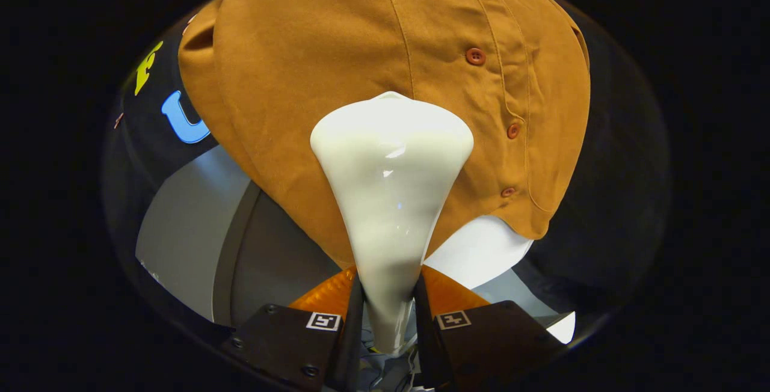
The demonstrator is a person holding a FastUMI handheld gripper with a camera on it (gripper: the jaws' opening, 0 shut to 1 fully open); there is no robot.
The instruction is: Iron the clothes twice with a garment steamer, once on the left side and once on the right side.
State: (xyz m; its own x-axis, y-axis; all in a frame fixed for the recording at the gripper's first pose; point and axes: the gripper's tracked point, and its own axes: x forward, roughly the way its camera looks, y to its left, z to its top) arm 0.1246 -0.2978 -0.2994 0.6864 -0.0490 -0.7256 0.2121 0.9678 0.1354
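A white garment steamer [391, 199] rises from between my fingers, narrow at the handle and flaring to a broad head. My gripper [388, 305] is shut on its handle, both fingers pressing its sides. The head rests against a brown button-up shirt [337, 67] that hangs just beyond it. The head sits left of the shirt's button placket [502, 97], on the lower half of the left front panel. Whether steam comes out cannot be told.
A white rounded form [481, 248] shows below the shirt's hem, to the right of the steamer. A grey floor or panel [192, 235] lies lower left, with the booth's black wall [150, 133] behind it.
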